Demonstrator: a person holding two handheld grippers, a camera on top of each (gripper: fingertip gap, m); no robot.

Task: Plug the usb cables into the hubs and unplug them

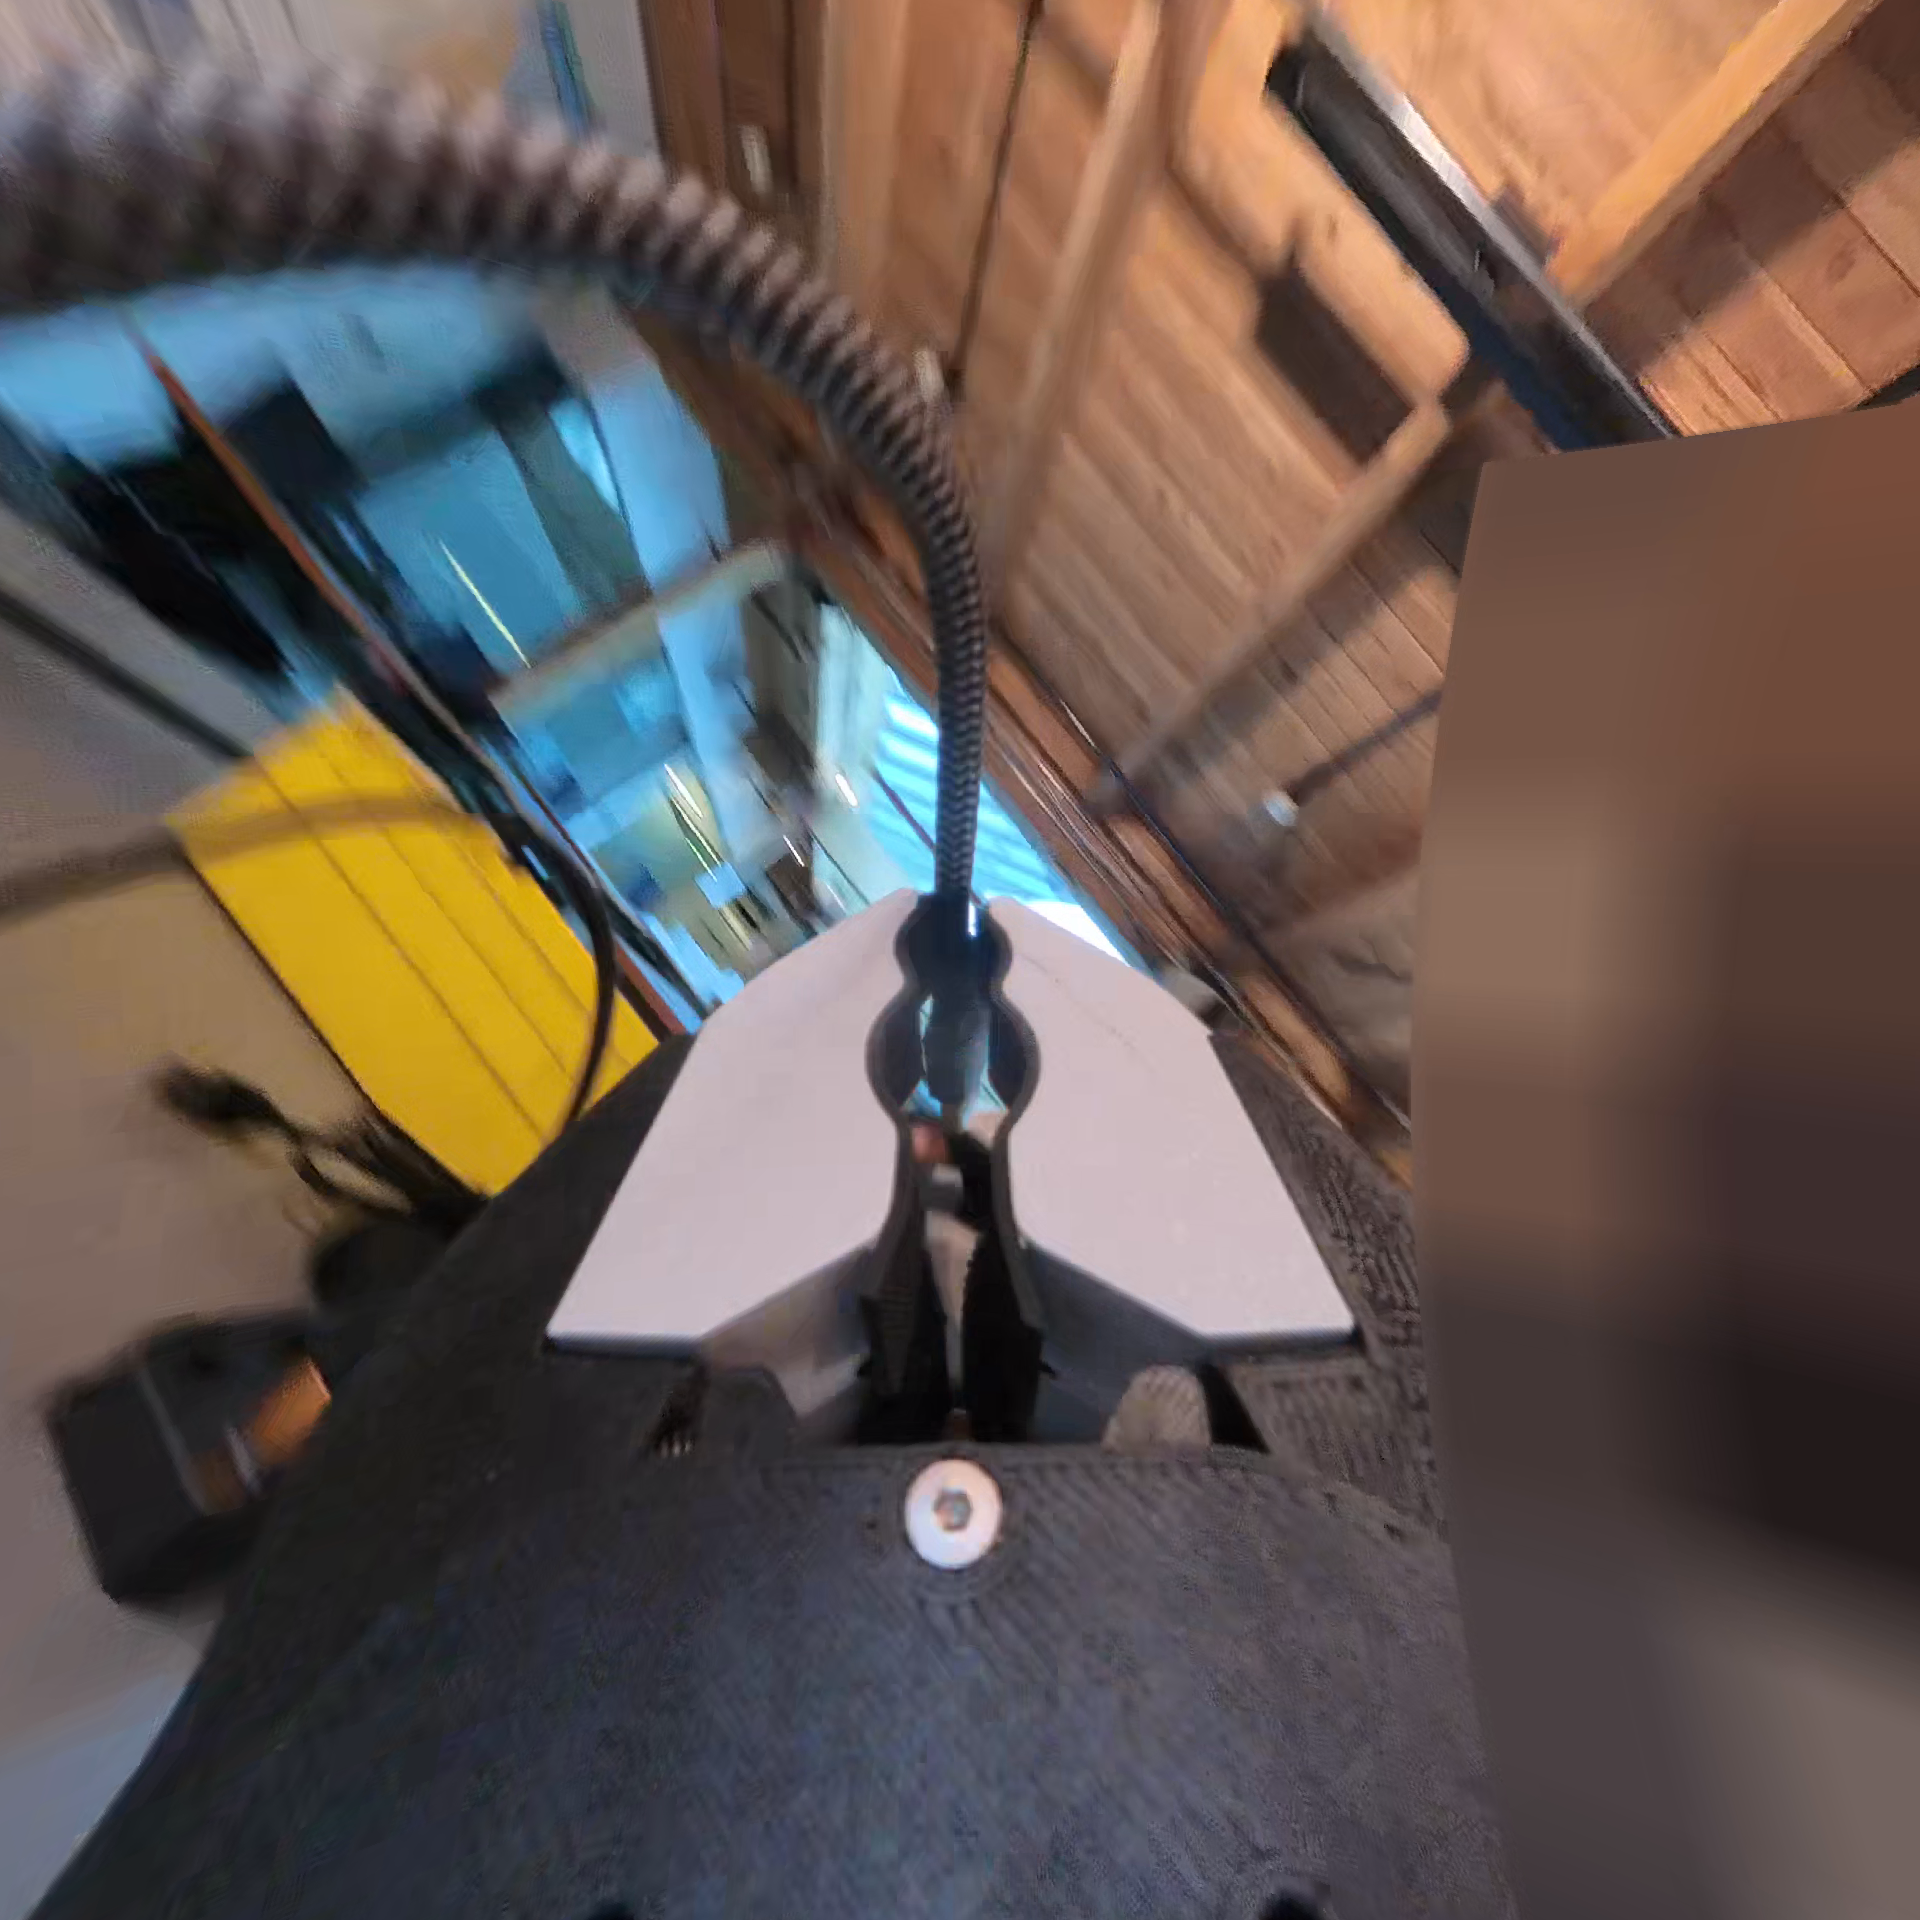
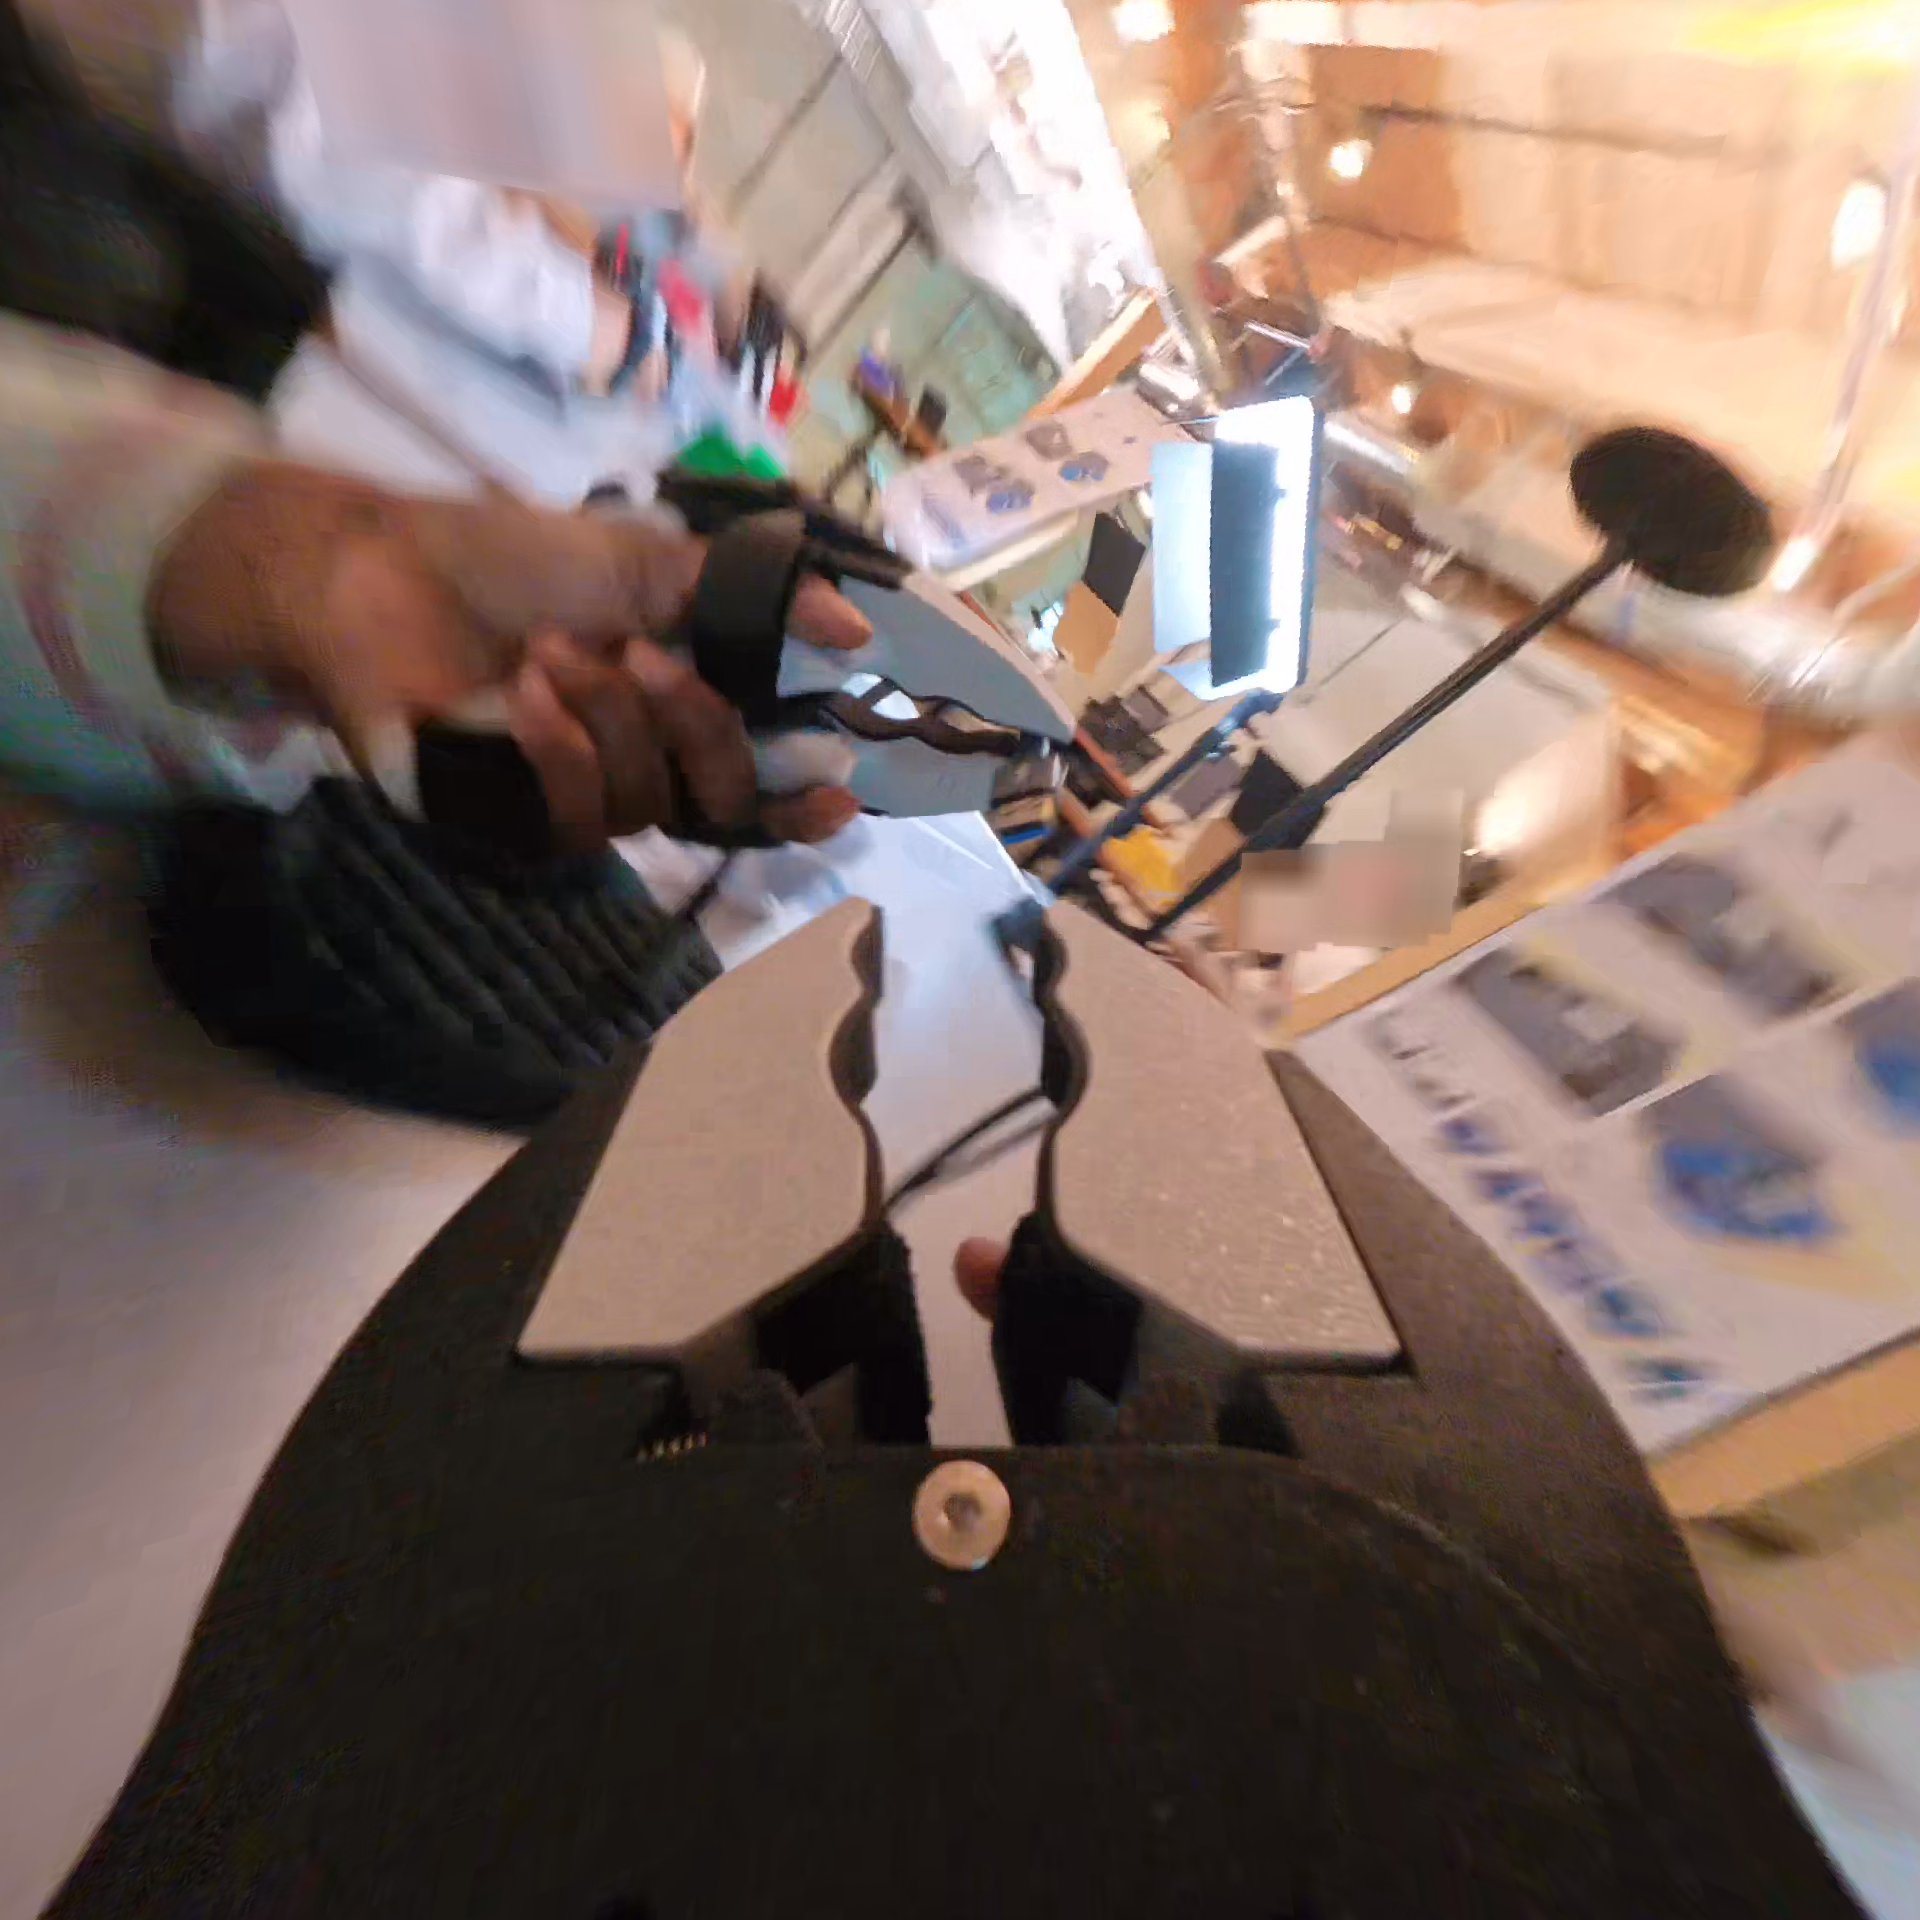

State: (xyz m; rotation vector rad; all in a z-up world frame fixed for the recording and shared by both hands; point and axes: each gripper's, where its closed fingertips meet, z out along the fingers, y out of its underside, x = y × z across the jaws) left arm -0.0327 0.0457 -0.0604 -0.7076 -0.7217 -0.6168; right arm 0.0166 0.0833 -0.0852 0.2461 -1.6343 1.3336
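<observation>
Braided cable (image 1: 951, 810) between closed fingers (image 1: 790, 1091)

From where I sit, the desk (image 1: 114, 1049) reads as a pale, off-white surface, badly smeared by motion blur in both wrist views. In the left wrist view a yellow sheet or pad (image 1: 416, 935) lies flat on it, with a thin dark cable (image 1: 582, 935) curving across its edge. Nearer me sits a small black box (image 1: 177, 1444) with a brownish face, and a dark tangle of cords (image 1: 312, 1153) rests just beside it. In the right wrist view I see a black ribbed object (image 2: 416, 956) lying on the pale top, and a printed sheet with blue marks (image 2: 1621, 1122) on a light board at the right.
</observation>
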